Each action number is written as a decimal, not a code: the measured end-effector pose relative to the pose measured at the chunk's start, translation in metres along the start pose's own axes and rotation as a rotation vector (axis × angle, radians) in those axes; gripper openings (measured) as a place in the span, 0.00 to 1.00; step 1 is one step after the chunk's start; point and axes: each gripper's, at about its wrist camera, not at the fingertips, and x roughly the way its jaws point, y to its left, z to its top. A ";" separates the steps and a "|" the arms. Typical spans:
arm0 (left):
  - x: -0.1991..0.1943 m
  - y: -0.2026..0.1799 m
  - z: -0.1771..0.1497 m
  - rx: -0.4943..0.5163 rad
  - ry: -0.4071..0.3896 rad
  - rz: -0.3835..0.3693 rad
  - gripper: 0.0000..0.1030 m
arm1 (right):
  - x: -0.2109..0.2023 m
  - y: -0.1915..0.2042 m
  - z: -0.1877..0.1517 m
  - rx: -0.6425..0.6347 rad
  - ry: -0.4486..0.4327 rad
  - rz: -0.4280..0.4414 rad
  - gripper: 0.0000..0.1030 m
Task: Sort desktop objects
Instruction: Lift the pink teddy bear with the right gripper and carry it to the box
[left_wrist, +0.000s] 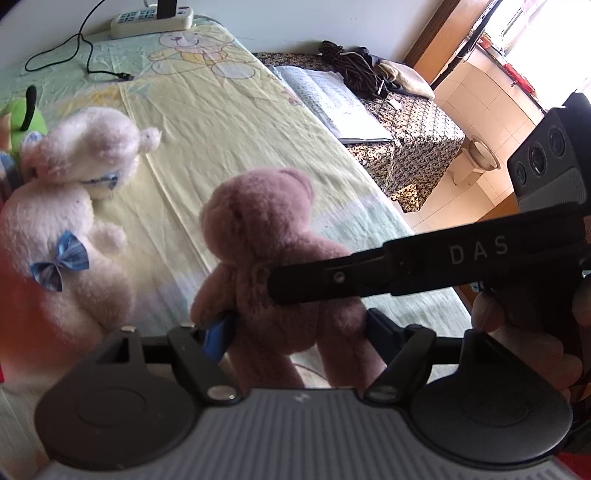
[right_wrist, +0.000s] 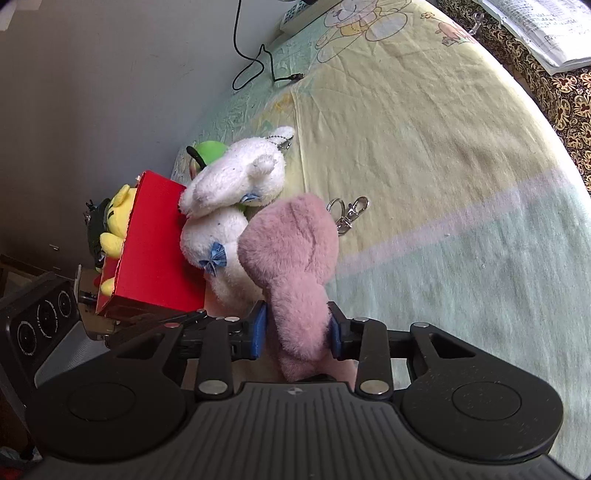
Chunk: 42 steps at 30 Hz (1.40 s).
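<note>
Fingers on both grippers are clamped on the same pink teddy bear (left_wrist: 266, 236). Left gripper (left_wrist: 295, 332): blue pads (left_wrist: 218, 336) pinch the bear at hip level, legs hanging toward the camera, head up at 12 o'clock. Right gripper (right_wrist: 297, 326) grips the bear's (right_wrist: 291, 251) lower body too, with its arm crossing the left wrist view from 3 o'clock, over the bear's back.

Going left to right in the right wrist view: red box (right_wrist: 155, 251) at 9 o'clock, yellow plush (right_wrist: 116, 218) already inside it; white plush bunny (right_wrist: 232, 206) leaning against the box wall, a green toy (right_wrist: 208, 149) behind it; then the pink bear, keyring clasp (right_wrist: 349, 214) at its head end, at 1 o'clock.

Key relation: the box lies at 9–10 o'clock from the right gripper's fingers, with the bunny between. The bear's long axis runs straight out along the fingers. Left gripper looks nearer the box side, so I'd guess the right lets go and the left carries. The bunny blocks a low path; lift over.
</note>
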 end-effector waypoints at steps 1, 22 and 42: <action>-0.004 0.000 -0.003 0.006 0.000 0.001 0.75 | 0.000 0.006 -0.003 -0.017 0.003 -0.002 0.34; -0.164 0.082 -0.031 0.122 -0.200 -0.017 0.74 | 0.023 0.175 -0.022 -0.201 -0.100 0.072 0.29; -0.283 0.213 -0.006 0.183 -0.411 -0.009 0.74 | 0.093 0.310 -0.002 -0.299 -0.351 0.150 0.29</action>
